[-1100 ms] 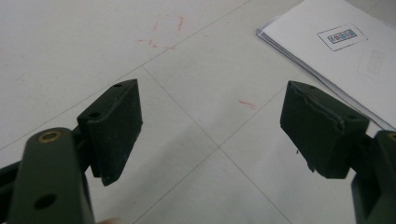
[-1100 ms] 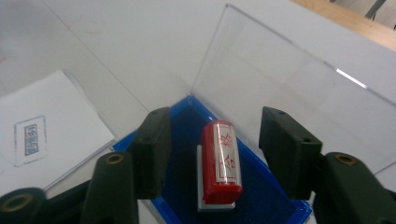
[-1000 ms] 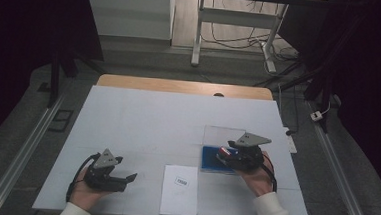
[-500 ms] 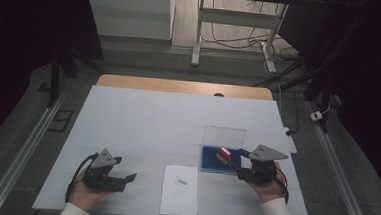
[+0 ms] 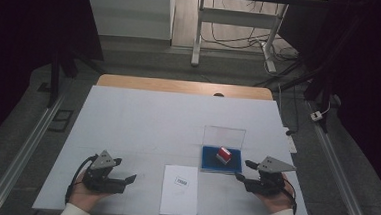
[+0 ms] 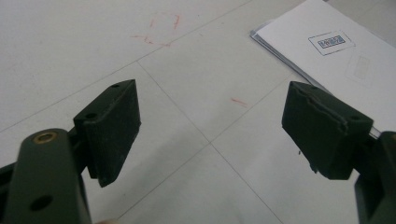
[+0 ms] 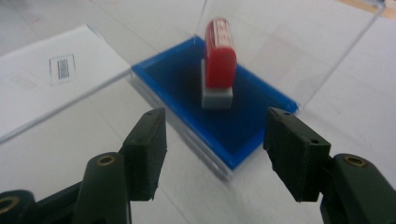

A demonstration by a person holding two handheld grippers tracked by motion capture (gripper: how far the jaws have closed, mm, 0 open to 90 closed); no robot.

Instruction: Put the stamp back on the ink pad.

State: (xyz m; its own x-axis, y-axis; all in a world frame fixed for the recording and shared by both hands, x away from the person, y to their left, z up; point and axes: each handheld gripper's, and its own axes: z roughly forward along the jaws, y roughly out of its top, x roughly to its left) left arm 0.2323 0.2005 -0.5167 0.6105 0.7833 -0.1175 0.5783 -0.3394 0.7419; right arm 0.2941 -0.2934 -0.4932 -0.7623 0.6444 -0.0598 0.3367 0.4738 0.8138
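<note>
1. the red plastic stamp with a white base (image 5: 224, 155) stands on the blue ink pad in a clear hinged case (image 5: 220, 162), lid tipped up behind it, at about four o'clock on the white table (image 5: 142, 119).
2. it looks light, rigid and smooth, likely to tip over if nudged; judged best to pinch the red body across its narrow sides, above the white base.
3. your right gripper (image 5: 241, 170) rests low at five o'clock, pointing toward the pad; its jaws stand fairly wide apart with nothing between them, just short of the blue edge.
4. your left gripper (image 5: 126, 177) sits at seven o'clock, jaws wide and empty, aimed toward the white sheet of paper with a stamped mark (image 5: 180, 189) at six o'clock.
</note>
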